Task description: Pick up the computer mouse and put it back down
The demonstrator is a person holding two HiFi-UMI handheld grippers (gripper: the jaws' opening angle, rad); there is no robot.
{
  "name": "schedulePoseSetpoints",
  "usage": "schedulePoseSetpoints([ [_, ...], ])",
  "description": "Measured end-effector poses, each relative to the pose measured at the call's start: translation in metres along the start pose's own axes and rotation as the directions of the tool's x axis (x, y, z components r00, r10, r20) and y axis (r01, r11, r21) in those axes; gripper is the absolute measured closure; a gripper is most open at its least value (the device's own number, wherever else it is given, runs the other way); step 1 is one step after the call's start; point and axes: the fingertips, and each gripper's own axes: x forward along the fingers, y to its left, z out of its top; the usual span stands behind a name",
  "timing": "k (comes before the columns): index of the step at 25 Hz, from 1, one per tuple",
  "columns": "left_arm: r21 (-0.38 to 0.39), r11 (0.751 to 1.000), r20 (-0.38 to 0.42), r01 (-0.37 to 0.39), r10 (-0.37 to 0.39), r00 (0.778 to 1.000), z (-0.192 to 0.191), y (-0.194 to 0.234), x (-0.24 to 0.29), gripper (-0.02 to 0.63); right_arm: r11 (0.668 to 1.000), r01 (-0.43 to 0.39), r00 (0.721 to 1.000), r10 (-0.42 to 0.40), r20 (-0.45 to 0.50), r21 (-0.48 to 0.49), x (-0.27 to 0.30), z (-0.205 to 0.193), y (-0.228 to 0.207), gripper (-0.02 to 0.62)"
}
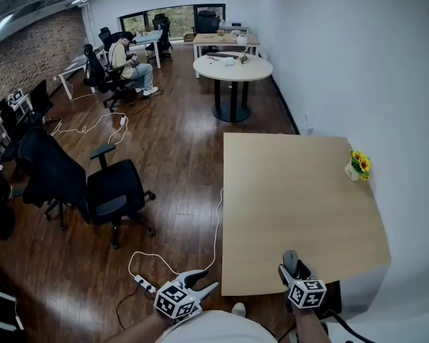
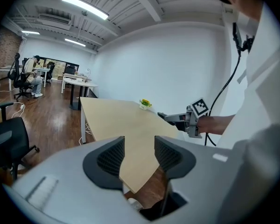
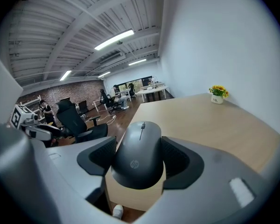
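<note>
A dark grey computer mouse is clamped between the pads of my right gripper, held in the air above the near edge of the light wooden table. In the head view the right gripper hangs over the table's front edge with the mouse sticking out ahead. My left gripper is off the table's near left corner, over the floor. Its jaws stand open with nothing between them. The left gripper view shows the right gripper across the table corner.
A small pot of yellow flowers stands at the table's right edge by the white wall. A black office chair and a power strip with cable are on the wooden floor to the left. A round table and a seated person are farther off.
</note>
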Motion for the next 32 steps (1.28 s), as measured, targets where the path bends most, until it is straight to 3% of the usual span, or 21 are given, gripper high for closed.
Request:
schedulePoseSetpoints([
  [5, -0.043, 0.997, -0.008, -0.072, 0.071, 0.997, -0.013, 0.012, -0.024, 0.423, 0.997, 0.075, 0.994, -0.074, -0.082, 0.008, 0.076, -0.034, -0.037, 0.288],
  [10, -0.099, 0.980, -0.005, -0.175, 0.175, 0.984, -0.026, 0.024, -0.052, 0.423, 0.990, 0.125, 0.967, -0.137, -0.214, -0.066, 0.138, -0.079, -0.065, 0.288],
  [18, -0.158, 0.945, 0.000, -0.287, 0.291, 0.957, -0.040, 0.039, -0.083, 0.423, 0.970, 0.097, 0.934, -0.166, -0.317, -0.221, 0.177, -0.123, -0.063, 0.287],
  [20, -0.163, 0.941, 0.000, -0.297, 0.301, 0.954, -0.039, 0.039, -0.084, 0.423, 0.969, 0.091, 0.927, -0.167, -0.335, -0.231, 0.179, -0.131, -0.065, 0.285],
  [24, -0.166, 0.940, 0.005, -0.299, 0.304, 0.953, -0.039, 0.042, -0.082, 0.423, 0.987, 0.072, 0.917, -0.122, -0.380, -0.145, 0.182, -0.141, -0.066, 0.284],
  [27, -0.159, 0.945, 0.008, -0.284, 0.289, 0.957, -0.037, 0.042, -0.078, 0.423, 0.986, 0.049, 0.913, -0.109, -0.394, -0.161, 0.185, -0.136, -0.067, 0.279],
  [28, -0.155, 0.949, 0.011, -0.276, 0.281, 0.960, -0.035, 0.042, -0.075, 0.423, 0.986, 0.043, 0.912, -0.105, -0.395, -0.162, 0.184, -0.135, -0.067, 0.246],
  [29, -0.150, 0.952, 0.014, -0.267, 0.272, 0.962, -0.034, 0.042, -0.072, 0.423, 0.987, 0.042, 0.915, -0.101, -0.390, -0.158, 0.181, -0.133, -0.066, 0.169],
  [32, -0.137, 0.961, 0.024, -0.239, 0.245, 0.969, -0.027, 0.043, -0.064, 0.423, 0.988, 0.046, 0.939, -0.093, -0.331, -0.147, 0.164, -0.116, -0.063, 0.163],
])
